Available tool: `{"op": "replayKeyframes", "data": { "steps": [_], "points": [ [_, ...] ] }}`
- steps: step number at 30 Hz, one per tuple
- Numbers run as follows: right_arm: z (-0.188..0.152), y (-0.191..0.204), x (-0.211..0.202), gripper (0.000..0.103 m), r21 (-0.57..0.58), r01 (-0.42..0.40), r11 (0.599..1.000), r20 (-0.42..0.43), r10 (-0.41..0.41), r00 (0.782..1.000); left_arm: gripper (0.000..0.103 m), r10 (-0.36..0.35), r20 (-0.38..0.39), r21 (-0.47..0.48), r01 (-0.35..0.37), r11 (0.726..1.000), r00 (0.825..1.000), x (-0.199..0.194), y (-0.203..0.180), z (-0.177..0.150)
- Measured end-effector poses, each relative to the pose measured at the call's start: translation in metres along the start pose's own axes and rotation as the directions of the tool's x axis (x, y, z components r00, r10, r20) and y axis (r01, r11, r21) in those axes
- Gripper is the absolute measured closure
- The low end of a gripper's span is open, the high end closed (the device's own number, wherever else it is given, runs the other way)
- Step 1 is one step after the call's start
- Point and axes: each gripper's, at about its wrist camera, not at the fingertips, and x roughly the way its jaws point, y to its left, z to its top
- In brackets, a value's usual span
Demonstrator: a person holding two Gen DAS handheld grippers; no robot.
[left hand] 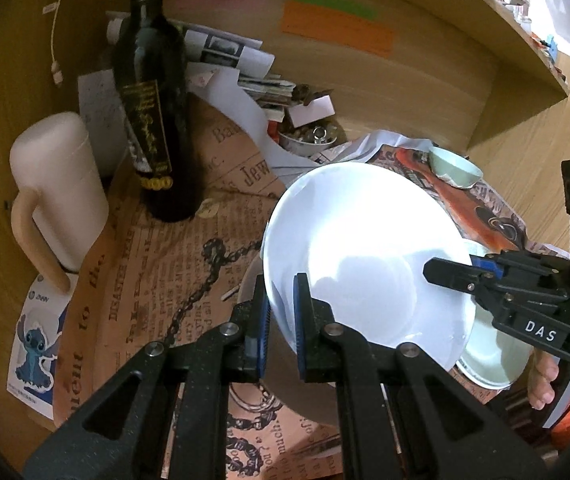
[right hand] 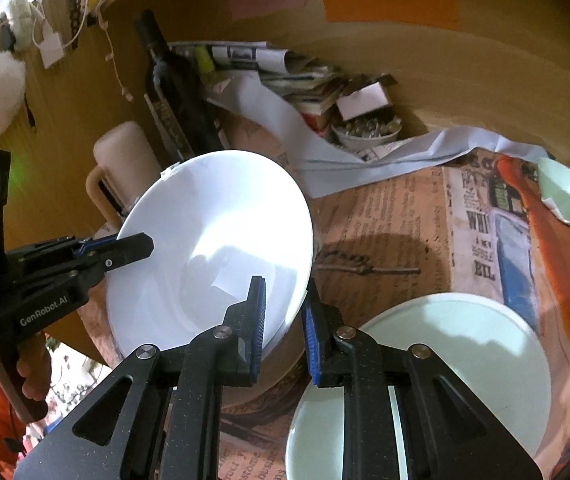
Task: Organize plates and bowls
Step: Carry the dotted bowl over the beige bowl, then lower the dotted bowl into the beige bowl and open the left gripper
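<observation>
Both grippers hold a white deep plate (left hand: pixel 365 248) (right hand: pixel 213 240), tilted, just above a beige dish (left hand: pixel 251 292) (right hand: pixel 281 364) on the newspaper-covered table. My left gripper (left hand: pixel 283 320) is shut on the plate's near rim; from the right wrist view it (right hand: pixel 141 248) clamps the plate's left edge. My right gripper (right hand: pixel 285 320) is shut on the opposite rim and appears in the left wrist view (left hand: pixel 445 274) at the plate's right edge. A pale green plate (right hand: pixel 445 360) (left hand: pixel 489 356) lies flat to the right. A small pale green bowl (right hand: pixel 569 196) (left hand: pixel 455 170) sits farther back right.
A dark wine bottle (left hand: pixel 153 120) and a cream jug with a handle (left hand: pixel 57 184) stand at the back left. Piled papers and a small dish of trinkets (left hand: pixel 309 140) fill the back corner. Wooden walls enclose the table on the left and behind. A person's hand (right hand: pixel 33 376) grips the left handle.
</observation>
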Motion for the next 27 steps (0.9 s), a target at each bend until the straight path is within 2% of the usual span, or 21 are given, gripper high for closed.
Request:
{"op": "replayKeyframes", "data": {
  "steps": [5,14,22,27],
  "points": [
    [-0.005,0.002,0.008,0.086,-0.002,-0.007,1.000,-0.029,0.007,1.000,0.094,0.006,-0.010,0.000,-0.006,1.000,1.000,0.001,0.004,-0.006],
    [-0.008,0.006,0.019,0.086,-0.014,-0.014,1.000,-0.066,0.013,0.998,0.094,0.059,-0.007,0.054,-0.058,0.997,0.998,0.004,0.003,-0.015],
    [-0.010,0.015,0.022,0.086,-0.081,0.031,0.996,-0.063,-0.036,0.997,0.093,0.125,-0.008,0.139,-0.123,0.983,0.992,0.011,-0.003,-0.020],
    [-0.010,0.017,0.021,0.085,-0.110,0.061,0.992,-0.049,-0.067,0.997,0.087,0.160,-0.005,0.184,-0.156,0.970,0.987,0.016,-0.009,-0.024]
  ]
}}
